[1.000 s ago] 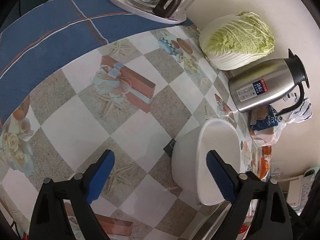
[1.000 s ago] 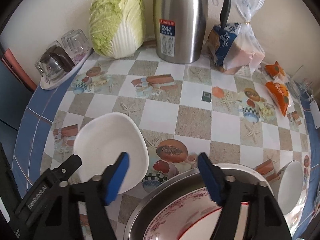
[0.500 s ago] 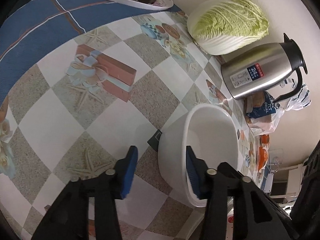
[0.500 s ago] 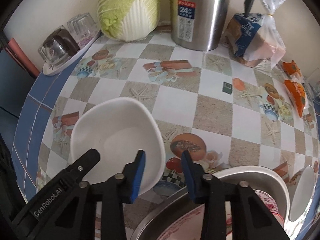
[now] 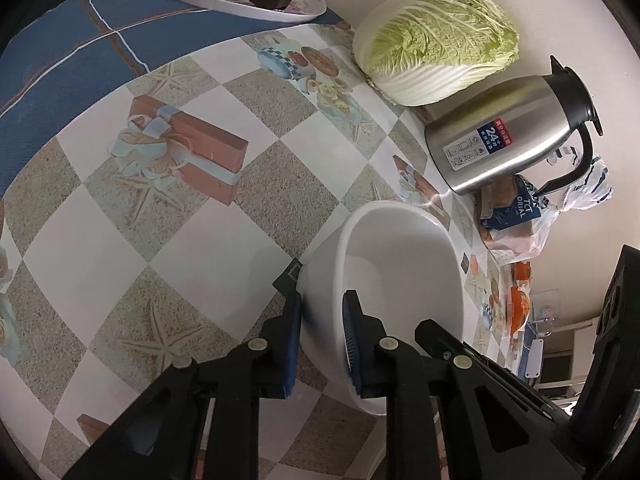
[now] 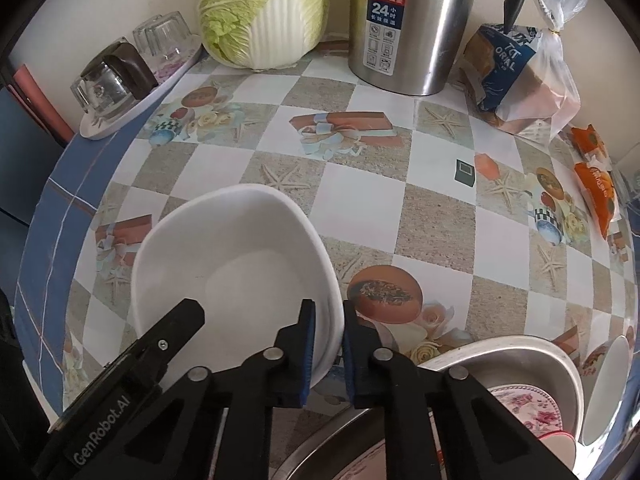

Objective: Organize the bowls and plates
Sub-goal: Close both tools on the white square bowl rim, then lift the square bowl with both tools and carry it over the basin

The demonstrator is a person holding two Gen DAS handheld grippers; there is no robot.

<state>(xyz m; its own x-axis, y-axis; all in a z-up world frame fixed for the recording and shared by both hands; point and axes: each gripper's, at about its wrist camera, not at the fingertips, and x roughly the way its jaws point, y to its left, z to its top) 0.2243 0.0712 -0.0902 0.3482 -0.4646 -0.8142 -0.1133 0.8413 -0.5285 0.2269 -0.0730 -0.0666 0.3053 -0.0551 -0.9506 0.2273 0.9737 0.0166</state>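
Observation:
A white bowl [image 5: 400, 276] rests on the patterned tablecloth; it also shows in the right wrist view [image 6: 236, 276]. My left gripper [image 5: 322, 336] is shut on its left rim, one blue pad inside and one outside. My right gripper [image 6: 328, 344] is shut on its right rim the same way. The left gripper's black body shows in the right wrist view at the lower left. A steel basin [image 6: 532, 364] at the lower right holds a flowered plate [image 6: 528, 412]. Another white dish [image 6: 604, 392] stands on edge beside it.
At the back stand a cabbage [image 6: 264, 8], a steel thermos jug [image 6: 404, 24] and a bagged loaf [image 6: 516, 76]. A tray of upturned glasses [image 6: 132, 76] sits at the far left. Orange snack packets [image 6: 596, 180] lie at the right. A small dark square [image 6: 464, 172] lies mid-table.
Both grippers have moved in on the white bowl and closed from wide open onto its opposite rims.

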